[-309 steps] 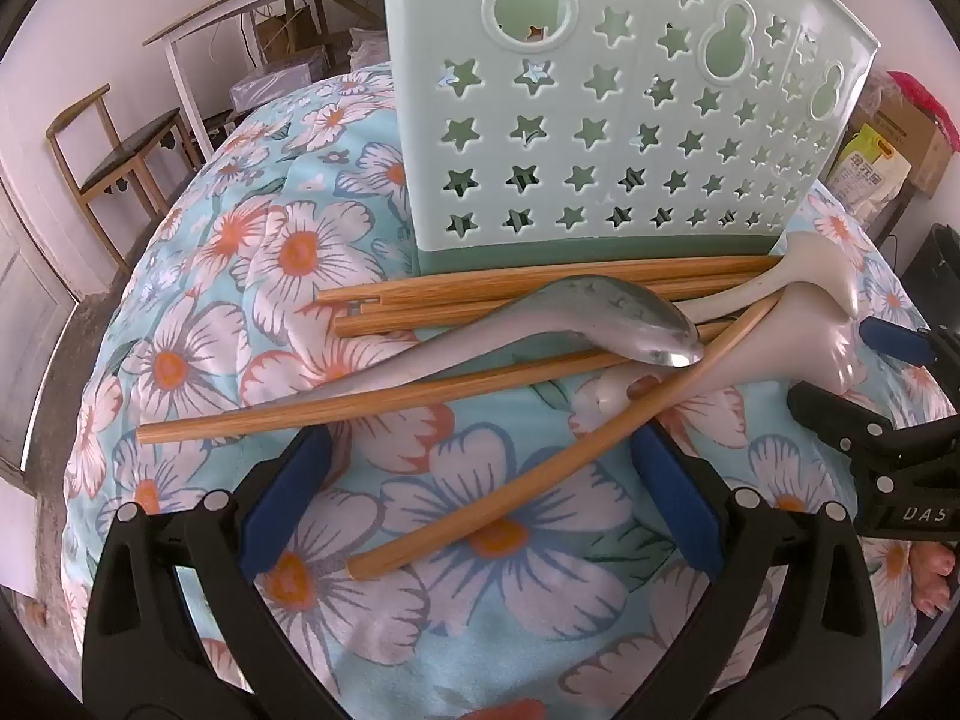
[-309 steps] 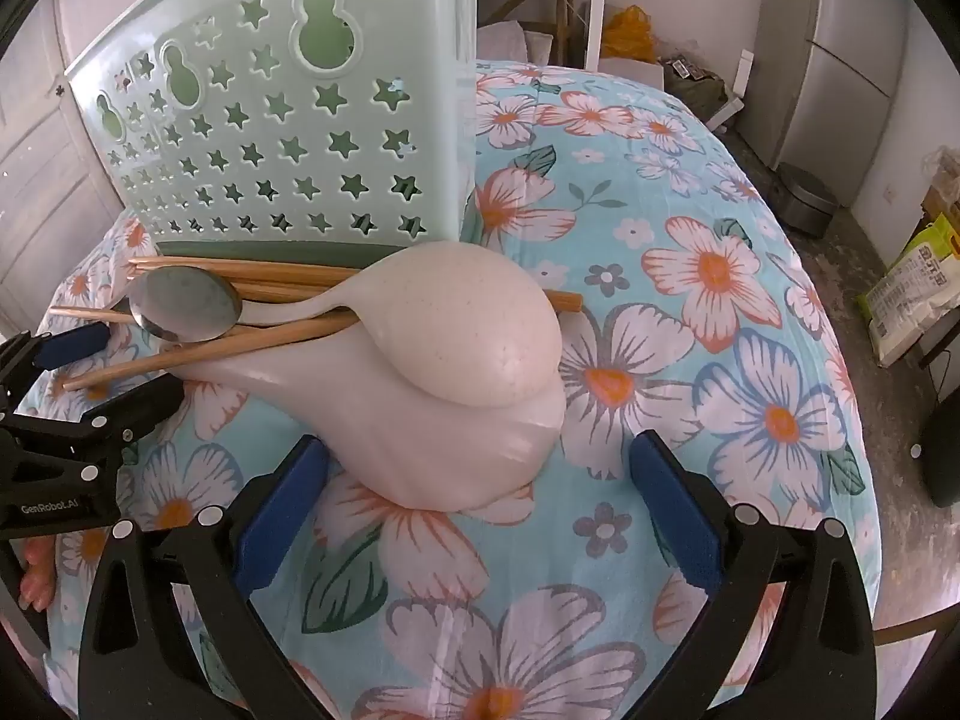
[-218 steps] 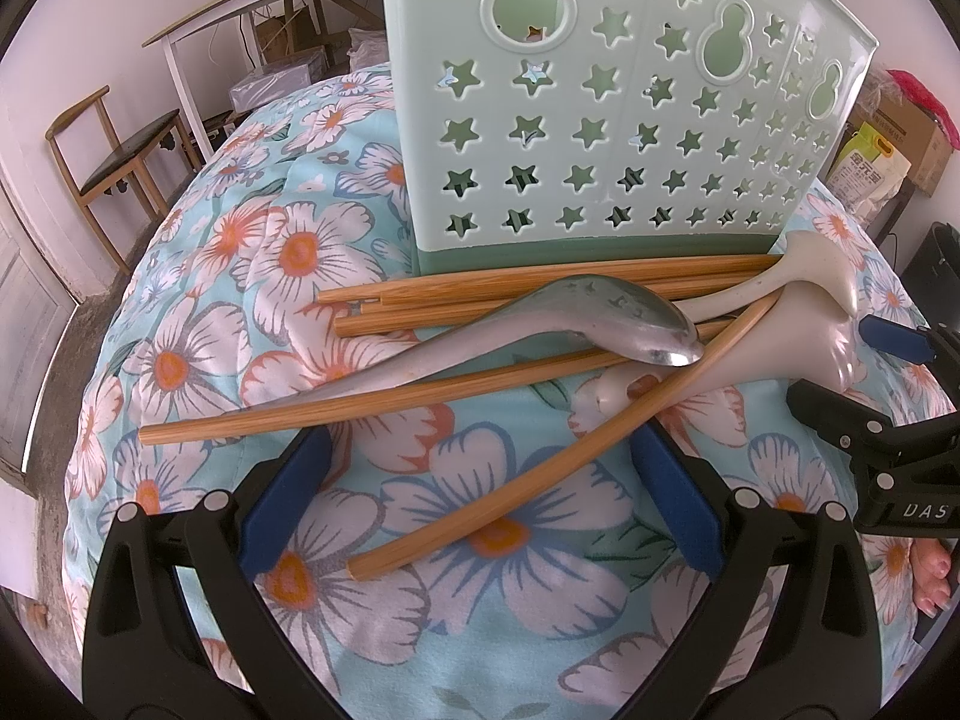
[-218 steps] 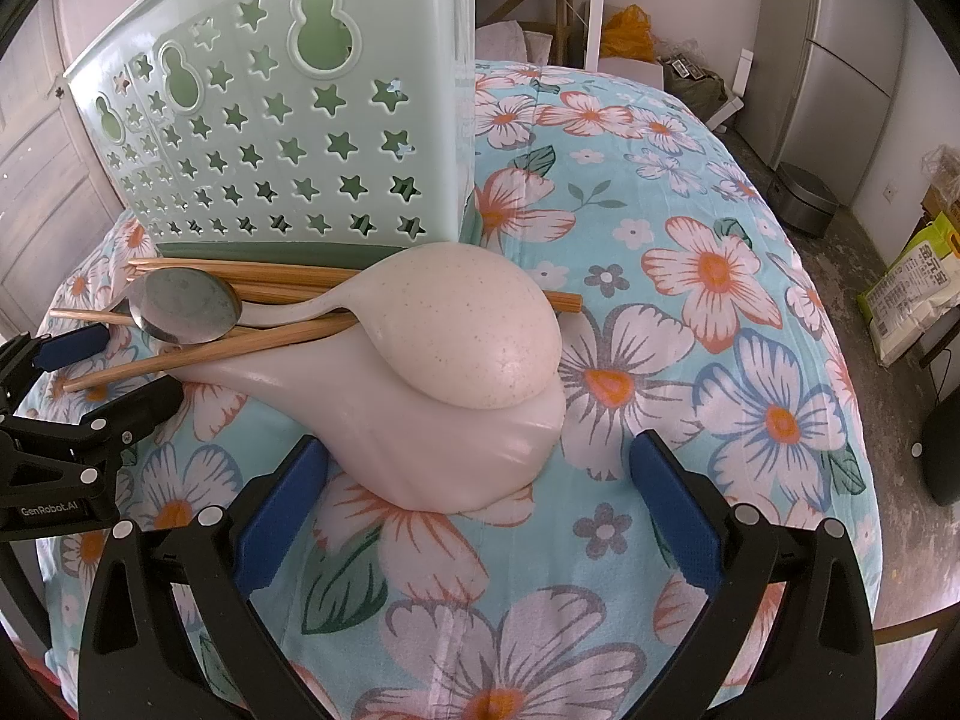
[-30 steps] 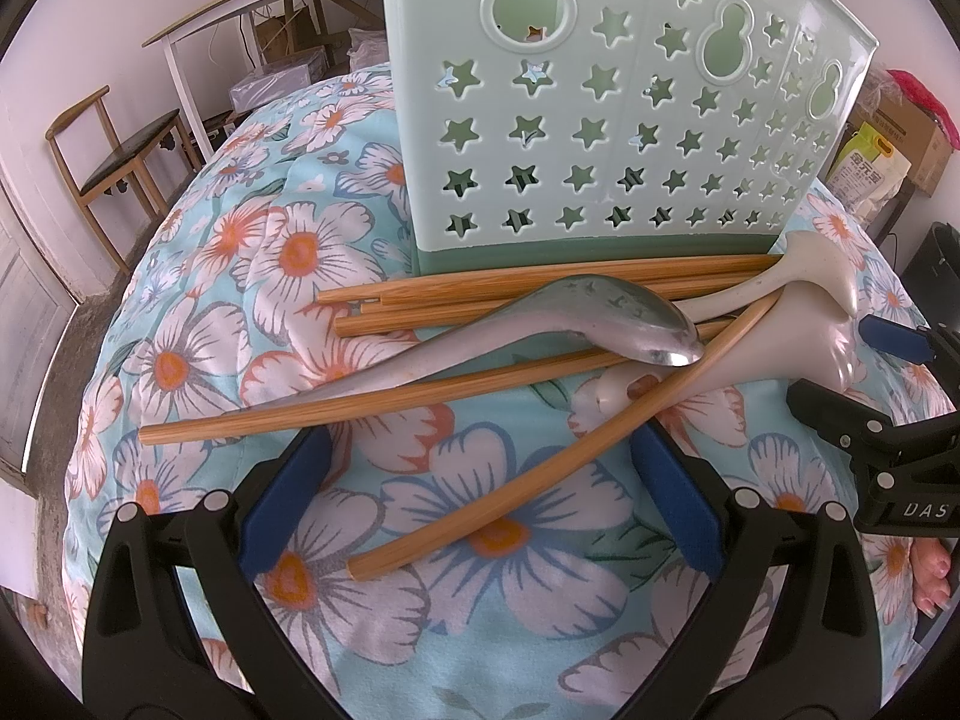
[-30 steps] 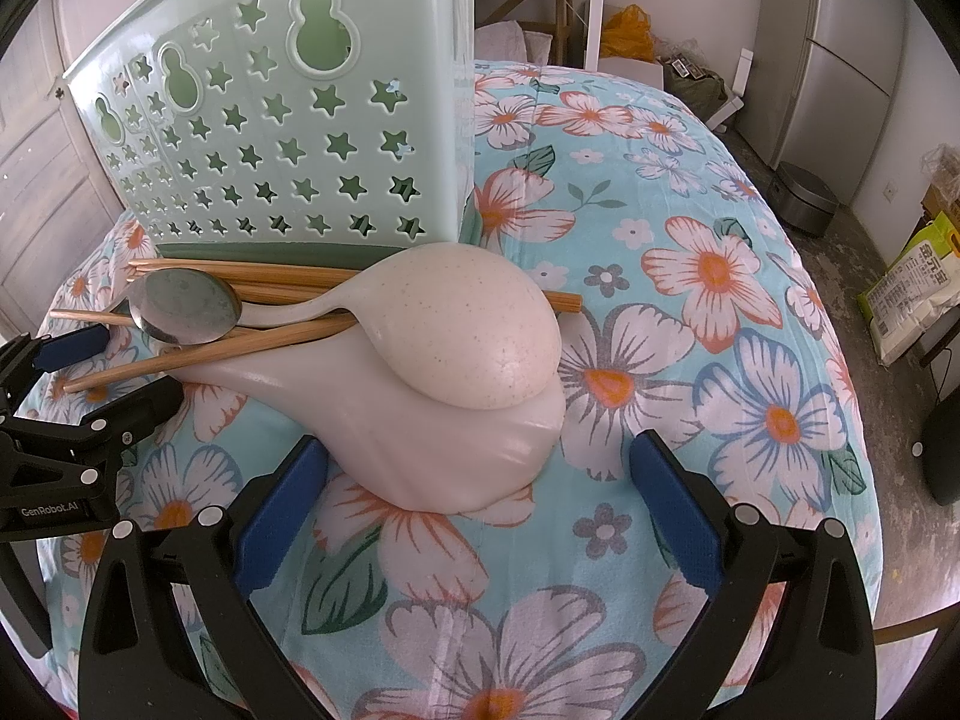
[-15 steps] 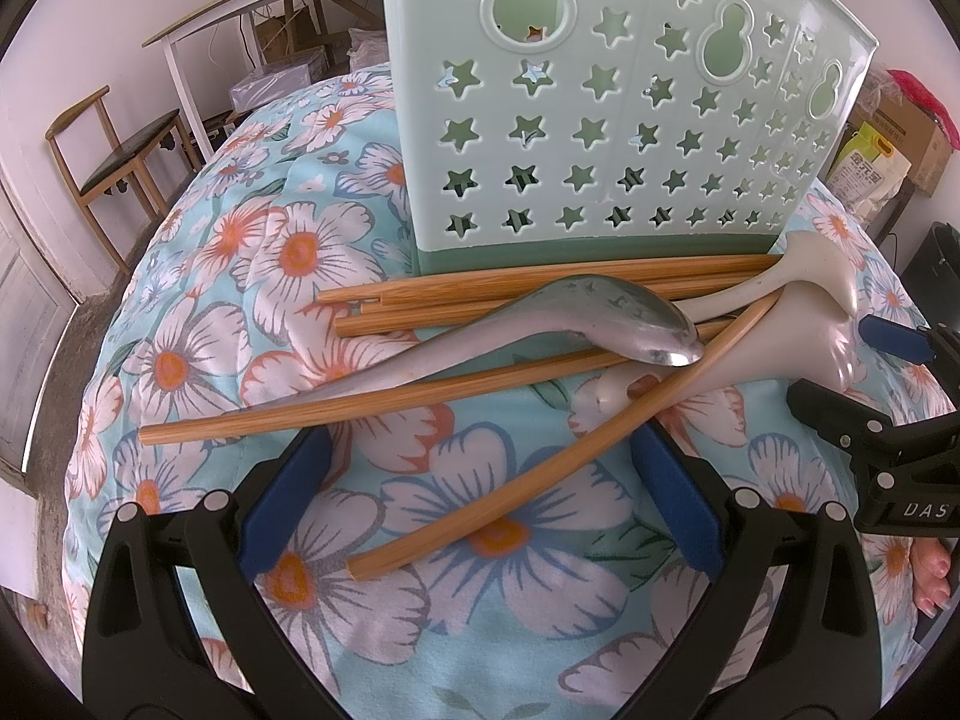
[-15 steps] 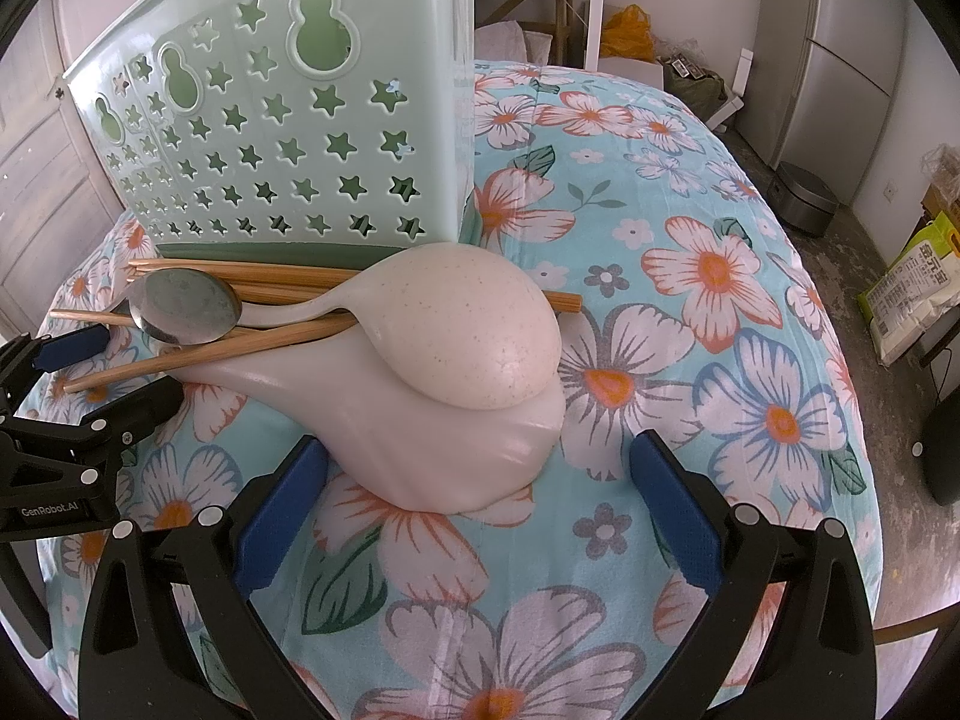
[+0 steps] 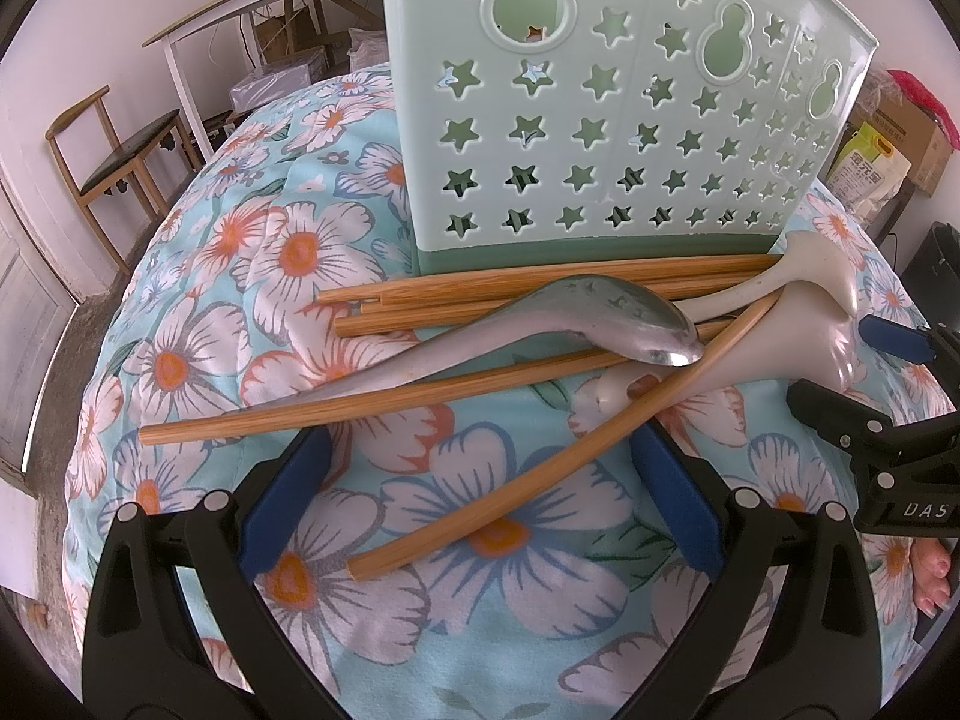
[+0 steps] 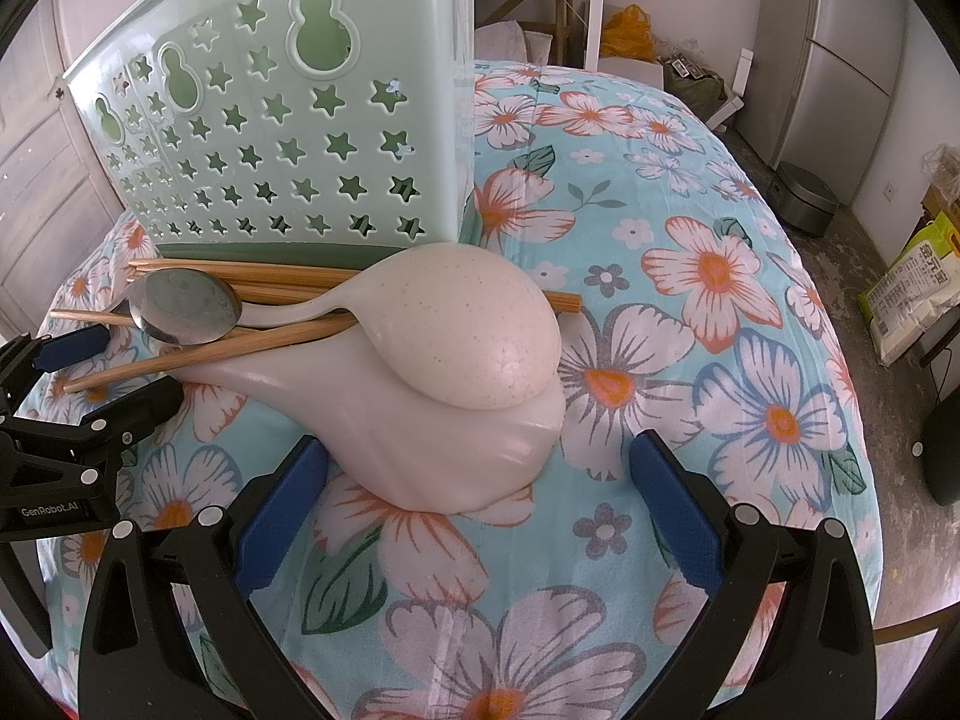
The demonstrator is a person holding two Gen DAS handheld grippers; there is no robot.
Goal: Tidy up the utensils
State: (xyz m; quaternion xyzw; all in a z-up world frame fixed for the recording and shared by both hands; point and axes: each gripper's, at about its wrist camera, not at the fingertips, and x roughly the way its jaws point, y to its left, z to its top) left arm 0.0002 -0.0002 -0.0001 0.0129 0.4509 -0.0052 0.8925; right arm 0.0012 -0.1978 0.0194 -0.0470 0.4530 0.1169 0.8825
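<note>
A pale green utensil holder (image 9: 600, 120) (image 10: 282, 138) with star cut-outs stands on the floral cloth. In front of it lies a heap: several wooden chopsticks (image 9: 372, 408) (image 10: 180, 360), a metal spoon (image 9: 606, 324) (image 10: 186, 303) bowl down, and two cream ladles (image 10: 468, 336) (image 9: 810, 282) stacked one on the other. My left gripper (image 9: 480, 486) is open, low over the cloth, just short of one chopstick's near end. My right gripper (image 10: 474, 486) is open too, its blue pads either side of the lower ladle's bowl (image 10: 420, 444), not touching.
The floral cloth (image 10: 690, 312) covers a rounded table that drops off on all sides. A wooden chair (image 9: 114, 150) and a white desk (image 9: 252, 6) stand far left; a fridge (image 10: 840, 60), a pot and sacks sit on the floor to the right.
</note>
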